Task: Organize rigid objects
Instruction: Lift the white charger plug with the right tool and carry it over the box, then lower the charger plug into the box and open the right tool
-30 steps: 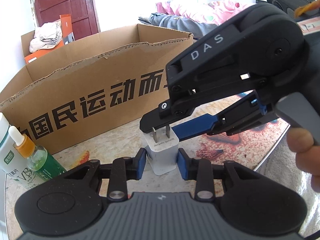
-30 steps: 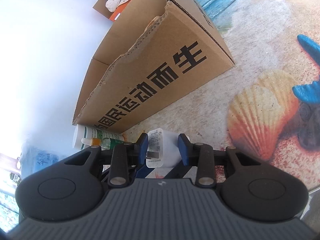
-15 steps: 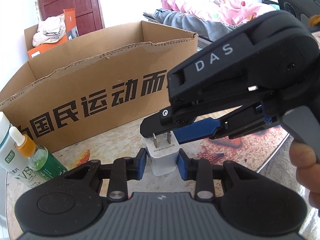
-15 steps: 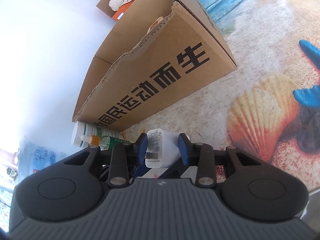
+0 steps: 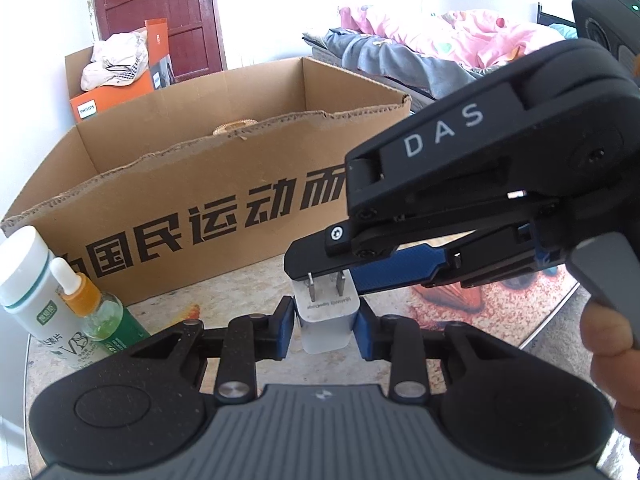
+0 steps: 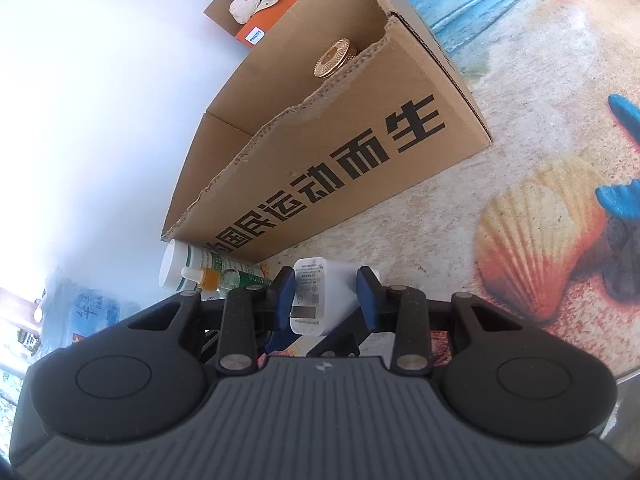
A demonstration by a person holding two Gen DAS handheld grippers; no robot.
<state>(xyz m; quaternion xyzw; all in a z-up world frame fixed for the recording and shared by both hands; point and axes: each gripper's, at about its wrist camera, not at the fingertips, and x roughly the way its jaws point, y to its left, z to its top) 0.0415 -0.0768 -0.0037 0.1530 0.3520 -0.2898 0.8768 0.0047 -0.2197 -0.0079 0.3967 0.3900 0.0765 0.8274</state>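
A white charger plug (image 5: 326,330) with two metal prongs is held just above the table in front of a cardboard box (image 5: 200,200). My left gripper (image 5: 324,324) is shut on its body, a blue pad on each side. My right gripper (image 5: 328,276) reaches in from the right and clamps the prong end. In the right wrist view the charger (image 6: 316,292) sits between the pads of my right gripper (image 6: 326,296), which is shut on it. A gold round lid (image 6: 332,58) lies inside the box (image 6: 320,152).
A white bottle (image 5: 28,280) and a dropper bottle (image 5: 92,308) with an orange collar stand at the box's left end. The seashell-print table (image 6: 540,240) ends at a rim (image 5: 552,312) on the right. A person's hand (image 5: 608,340) holds the right gripper.
Both grippers stay on the charger. The views have shifted slightly, so more of the box's inside and the gold lid now show.
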